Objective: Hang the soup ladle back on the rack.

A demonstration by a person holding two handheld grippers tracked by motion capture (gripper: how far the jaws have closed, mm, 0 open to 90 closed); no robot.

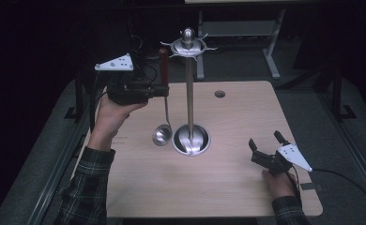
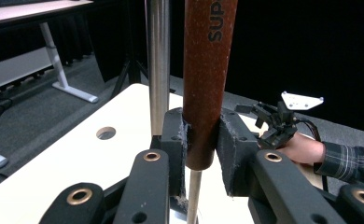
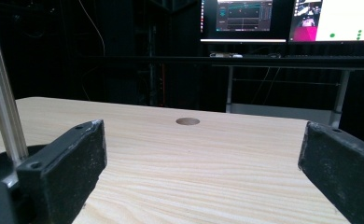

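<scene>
From above, your left gripper (image 1: 163, 90) is raised over the left half of the tabletop (image 1: 218, 187) and is clamped on the reddish-brown handle of the ladle (image 1: 164, 112). The ladle hangs upright: the handle rises above the jaws, a thin metal shaft runs down from it, and the bowl sits low at the tabletop, just beside the round base of the utensil stand (image 1: 189, 93). That stand is a tall metal pole at the middle of the tabletop with a ring of hooks at its top; the top of the ladle's handle comes up near those hooks, just left of the pole. Your right gripper (image 1: 266, 140) rests low near the right front corner, well apart from the stand, its jaws spread with nothing between them.

In the left gripper view, both black pads press on the lower end of the ladle (image 2: 204, 93) handle, which stands vertical between them, the shaft leaving it below. The stand's pole (image 2: 157, 65) rises just behind and left of the handle. Farther off, your right gripper (image 2: 264, 122) sits over the tabletop's far edge in your other hand.

In the right gripper view, your two jaws stand wide apart over bare tabletop (image 3: 208, 158). The stand's pole (image 3: 0, 102) rises at the left edge.
</scene>
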